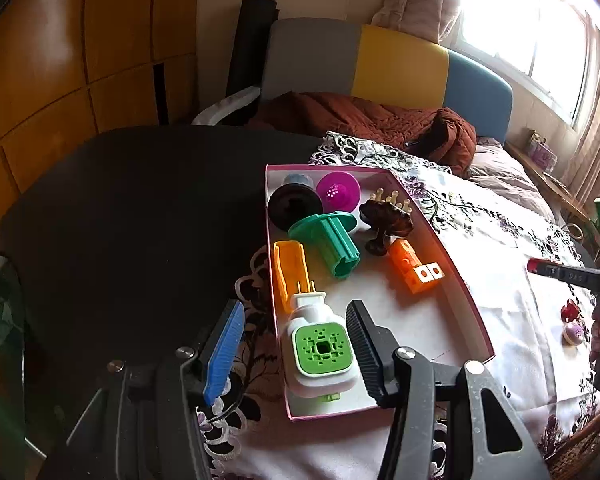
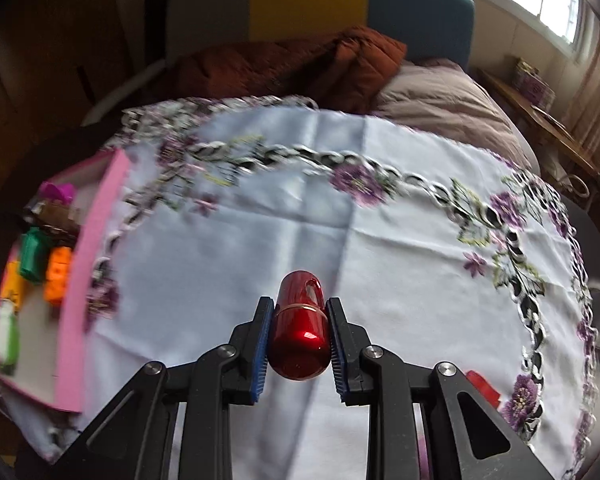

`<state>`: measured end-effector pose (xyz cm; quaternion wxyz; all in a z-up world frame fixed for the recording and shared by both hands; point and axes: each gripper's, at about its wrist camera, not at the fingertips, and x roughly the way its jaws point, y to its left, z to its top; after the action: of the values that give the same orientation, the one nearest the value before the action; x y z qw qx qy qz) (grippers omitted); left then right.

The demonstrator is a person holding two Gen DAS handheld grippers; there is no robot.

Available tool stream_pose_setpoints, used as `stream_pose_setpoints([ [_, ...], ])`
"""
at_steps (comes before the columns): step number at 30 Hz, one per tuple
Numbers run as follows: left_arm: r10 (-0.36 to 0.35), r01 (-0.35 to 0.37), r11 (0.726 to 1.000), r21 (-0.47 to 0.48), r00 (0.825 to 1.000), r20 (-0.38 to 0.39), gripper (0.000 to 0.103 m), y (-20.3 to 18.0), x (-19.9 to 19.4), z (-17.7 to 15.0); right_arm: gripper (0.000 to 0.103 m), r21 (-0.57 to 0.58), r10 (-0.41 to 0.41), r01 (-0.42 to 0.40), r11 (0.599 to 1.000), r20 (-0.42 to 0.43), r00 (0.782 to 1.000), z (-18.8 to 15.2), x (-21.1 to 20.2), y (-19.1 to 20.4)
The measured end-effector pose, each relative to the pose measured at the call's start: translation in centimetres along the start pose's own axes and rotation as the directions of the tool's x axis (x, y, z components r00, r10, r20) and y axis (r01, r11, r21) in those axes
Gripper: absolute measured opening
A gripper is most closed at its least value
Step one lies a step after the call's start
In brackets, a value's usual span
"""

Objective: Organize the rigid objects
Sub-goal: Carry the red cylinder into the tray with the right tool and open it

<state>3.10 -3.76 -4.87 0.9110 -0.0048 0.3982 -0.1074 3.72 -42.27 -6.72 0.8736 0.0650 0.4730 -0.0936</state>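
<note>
Rightward, clamped between right gripper (image 2: 299,334) jaws: glossy red metal capsule (image 2: 298,332), above embroidered white cloth (image 2: 380,248). Leftward, left gripper (image 1: 296,346) jaws half-open, empty, flanking white-and-green square plug (image 1: 322,350) in pink-rimmed cardboard box (image 1: 456,276).

Cloth (image 2: 340,208): white, embroidered with purple flowers and black-and-silver scrollwork.
Box (image 1: 460,280): pink rim, white floor.
Inside the box:
- spool (image 1: 328,240), teal;
- cup (image 1: 337,191), magenta;
- disc (image 1: 294,205), black;
- block (image 1: 414,272), orange with white dotted faces;
- holder (image 1: 290,272), orange;
- plug-in device (image 1: 322,344), white with a green patterned face;
- figurine (image 1: 386,224), dark brown.

Capsule (image 2: 298,336): glossy red with a thin gold band.
Gripper pads (image 2: 260,344): blue.
Headboard (image 1: 400,64): grey, yellow, blue panels.
Blanket (image 1: 360,120): rust brown.
</note>
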Motion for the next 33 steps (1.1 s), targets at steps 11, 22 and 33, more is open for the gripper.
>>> stream_pose_setpoints([
  [11,0.0,0.0,1.0,-0.02,1.0,0.007,0.054,0.8,-0.2,-0.1,0.026,-0.168,0.23,-0.213,0.963,0.09,0.969,0.9,-4.7,12.5],
  [22,0.004,-0.004,0.999,-0.043,1.0,-0.001,0.054,1.6,-0.1,-0.4,0.026,-0.251,0.344,-0.332,0.909,0.004,0.939,-1.3,-3.6,20.1],
  [33,0.037,-0.037,0.995,-0.088,0.999,-0.005,0.054,3.4,0.1,-0.4,0.026,-0.232,0.366,-0.367,0.901,-0.049,0.929,-2.0,-0.7,24.9],
])
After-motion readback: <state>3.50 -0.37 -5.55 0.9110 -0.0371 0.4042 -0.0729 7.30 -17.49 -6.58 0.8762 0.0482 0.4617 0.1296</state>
